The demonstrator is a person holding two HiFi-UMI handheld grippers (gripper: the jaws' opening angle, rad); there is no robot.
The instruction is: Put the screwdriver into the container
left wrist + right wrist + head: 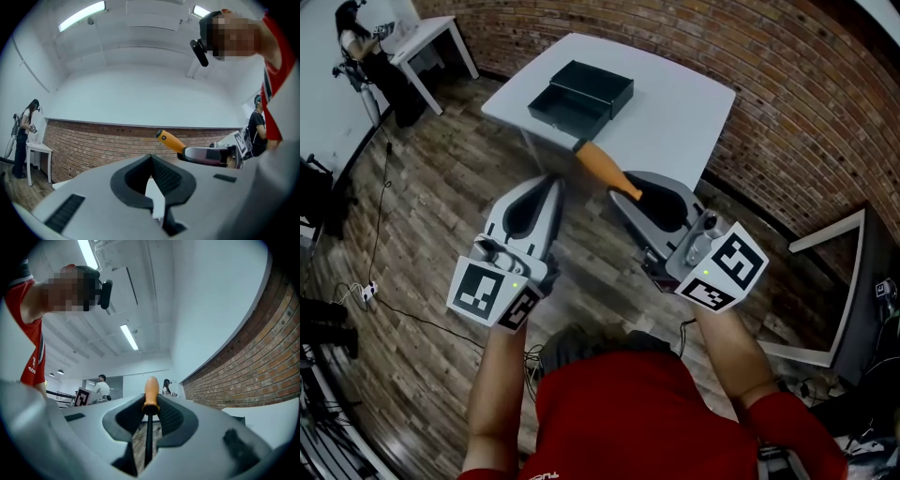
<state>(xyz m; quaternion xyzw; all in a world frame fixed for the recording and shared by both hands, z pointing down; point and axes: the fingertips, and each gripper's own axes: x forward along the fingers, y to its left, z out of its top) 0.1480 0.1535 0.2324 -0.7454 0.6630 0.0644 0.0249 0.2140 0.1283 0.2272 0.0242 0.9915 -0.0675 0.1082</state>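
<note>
So the right claw [633, 192] is clenched on the screwdriver [600, 167]. It has it by the thin metal shaft, though, with the whole orange handle poking out past the tips toward the far left. That's the sketchy part, imo. The heavy end is hanging out front and the pads only bite on a skinny round rod, so the tool could swivel in the grip or slide out if the person tips it nose-down too quickly.

Right now the screwdriver is up in the air by the near edge of the white desk [675, 112], with the handle end just about reaching over it. Most of it is over the wooden floor [441, 187] rather than the desk. If it slips here it probably lands on the floor, not on the desk.

The black container [565, 120] sits further away on the far-left part of the desk, well apart from the tool. The handle goes in first, so it could knock the near wall and shove the box along. Nothing is steadying it. The left claw [551, 180] is closed on nothing and hangs over the floor, beside the right one.

Letting go while the tool is high or angled could also leave it propped on the rim instead of lying inside.
</note>
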